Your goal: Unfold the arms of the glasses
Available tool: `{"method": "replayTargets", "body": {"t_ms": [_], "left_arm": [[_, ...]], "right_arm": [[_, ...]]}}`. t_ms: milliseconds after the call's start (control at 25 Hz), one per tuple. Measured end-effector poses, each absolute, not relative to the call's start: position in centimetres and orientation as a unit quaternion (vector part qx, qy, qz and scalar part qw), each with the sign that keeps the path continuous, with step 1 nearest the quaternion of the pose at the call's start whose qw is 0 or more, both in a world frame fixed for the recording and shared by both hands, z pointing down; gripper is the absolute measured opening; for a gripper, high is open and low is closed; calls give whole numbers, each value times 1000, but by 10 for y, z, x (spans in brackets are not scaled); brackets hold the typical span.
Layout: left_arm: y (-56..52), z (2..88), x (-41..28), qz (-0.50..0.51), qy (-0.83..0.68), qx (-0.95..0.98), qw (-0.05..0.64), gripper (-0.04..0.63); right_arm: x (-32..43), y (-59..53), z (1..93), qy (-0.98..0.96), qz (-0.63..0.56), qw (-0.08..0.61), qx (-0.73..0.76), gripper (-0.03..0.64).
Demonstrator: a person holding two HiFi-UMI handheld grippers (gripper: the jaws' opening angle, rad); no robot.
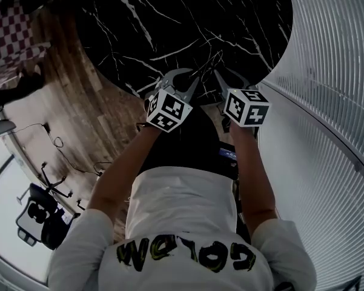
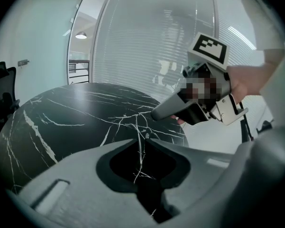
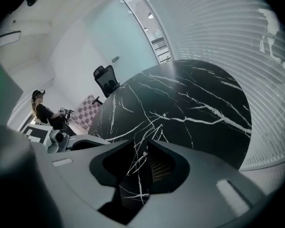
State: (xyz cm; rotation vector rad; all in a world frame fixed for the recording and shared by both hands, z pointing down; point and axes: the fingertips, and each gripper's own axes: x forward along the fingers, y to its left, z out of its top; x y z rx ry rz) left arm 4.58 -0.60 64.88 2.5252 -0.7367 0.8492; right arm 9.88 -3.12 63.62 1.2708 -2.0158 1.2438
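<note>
Presently: left gripper (image 2: pixel 144 140) and right gripper (image 3: pixel 145 144), jaws nearly together at the near edge of the marble table (image 2: pixel 61 122), each slit showing one thin pale line, possibly wire of the glasses, possibly a vein. Confirm your grip on the frame before gently swinging an arm out.

the yellow lettering on the person's white shirt (image 1: pixel 188 253) is too warped to read.

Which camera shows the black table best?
The right gripper view: nearly the whole table top shows. The head view cuts off its far edge; the left gripper view sees it at a flatter angle.
</note>
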Motion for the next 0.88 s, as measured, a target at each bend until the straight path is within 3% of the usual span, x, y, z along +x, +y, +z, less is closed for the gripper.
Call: {"method": "replayTargets", "body": {"t_ms": [480, 880], "left_arm": [[-8, 673, 52, 309, -254, 894, 203, 49], [-10, 681, 52, 308, -252, 892, 212, 29]], "right_arm": [[93, -32, 664, -706, 507, 223, 442, 137], [86, -29, 675, -703, 511, 243, 430, 121]]}}
